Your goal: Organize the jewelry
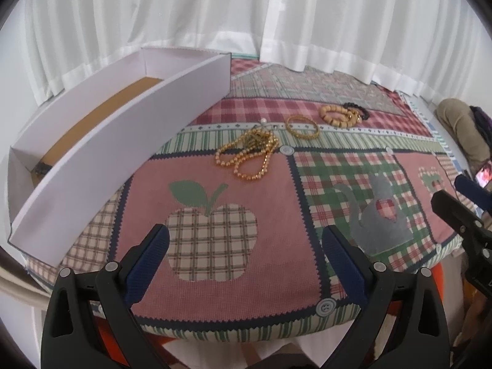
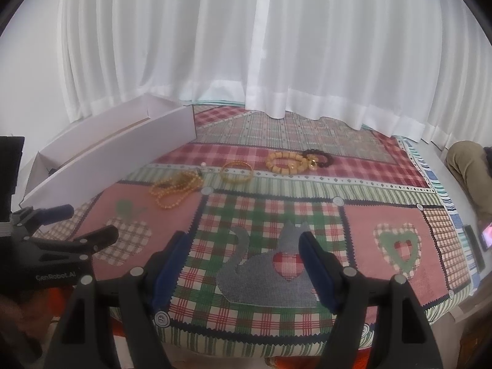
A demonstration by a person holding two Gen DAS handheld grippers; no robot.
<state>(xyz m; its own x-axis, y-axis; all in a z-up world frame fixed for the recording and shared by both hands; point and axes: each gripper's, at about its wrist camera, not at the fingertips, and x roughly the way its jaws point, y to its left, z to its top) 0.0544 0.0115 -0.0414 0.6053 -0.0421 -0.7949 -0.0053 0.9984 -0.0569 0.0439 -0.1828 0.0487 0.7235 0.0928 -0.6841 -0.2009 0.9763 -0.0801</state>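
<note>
Jewelry is spread in a loose row across the far half of the patchwork cloth [image 1: 233, 276] covering the desk. In the left wrist view, the gold bead necklace [image 1: 247, 156] lies heaped at 12 o'clock, the gold bangle [image 1: 303, 126] just beside it toward 1 o'clock, and the tan bead bracelet [image 1: 336, 116] farther on, touching the dark bead bracelet [image 1: 358, 110]. A small pearl piece [image 1: 263, 120] sits just beyond the necklace. The long white box [image 1: 123, 141] stands at 10 o'clock, open-topped, with something small and dark in its near corner that cannot be identified.

The left tool [image 1: 246, 261] is held with its jaws spread wide and nothing between them, low over the apple patch. The right tool [image 2: 243, 264] is likewise spread and empty, over the cat patch. Nothing appears to have been picked up yet.

Several risks are judged likely. The necklace is tangled in loops, so a pinch on one strand could drag the heap or let it slip out. The touching bracelets could be lifted together. The loose cloth could be pinched along with a thin piece, and the light box could be nudged.
</note>
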